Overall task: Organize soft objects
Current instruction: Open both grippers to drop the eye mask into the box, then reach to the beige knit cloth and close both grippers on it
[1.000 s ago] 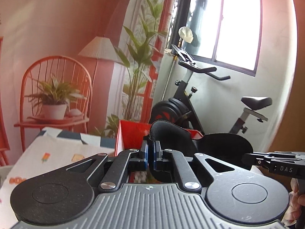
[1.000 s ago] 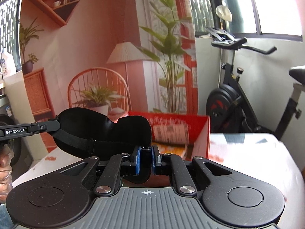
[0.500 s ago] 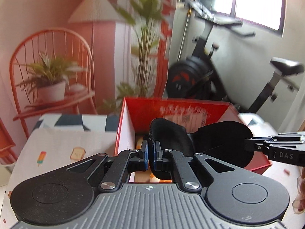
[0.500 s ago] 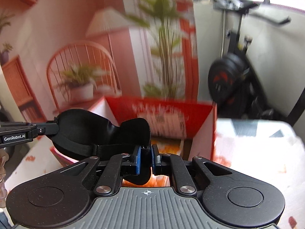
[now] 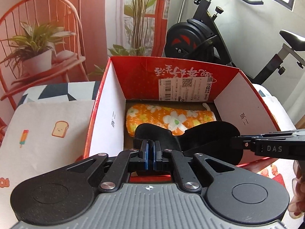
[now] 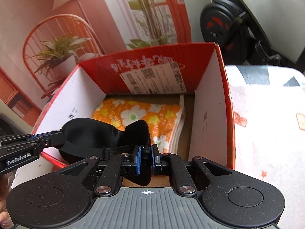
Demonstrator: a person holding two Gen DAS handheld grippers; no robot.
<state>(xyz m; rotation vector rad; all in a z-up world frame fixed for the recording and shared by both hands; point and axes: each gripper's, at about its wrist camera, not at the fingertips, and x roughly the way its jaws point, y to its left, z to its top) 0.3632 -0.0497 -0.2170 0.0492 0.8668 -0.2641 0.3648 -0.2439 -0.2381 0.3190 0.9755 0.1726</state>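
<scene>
Both your left gripper and right gripper clench the black padded sleep mask; released unevenly over the red cardboard box, its strap could snag a finger.

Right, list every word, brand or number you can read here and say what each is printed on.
"DAS": on the right gripper, left wrist view.
"GenRobot.AI": on the left gripper, right wrist view.
"8": price on the white sticker inside the red box.
Upside-down white calligraphy, barcode lines and QR codes: unreadable.
Small marks on the box's white inner walls: too small.
</scene>
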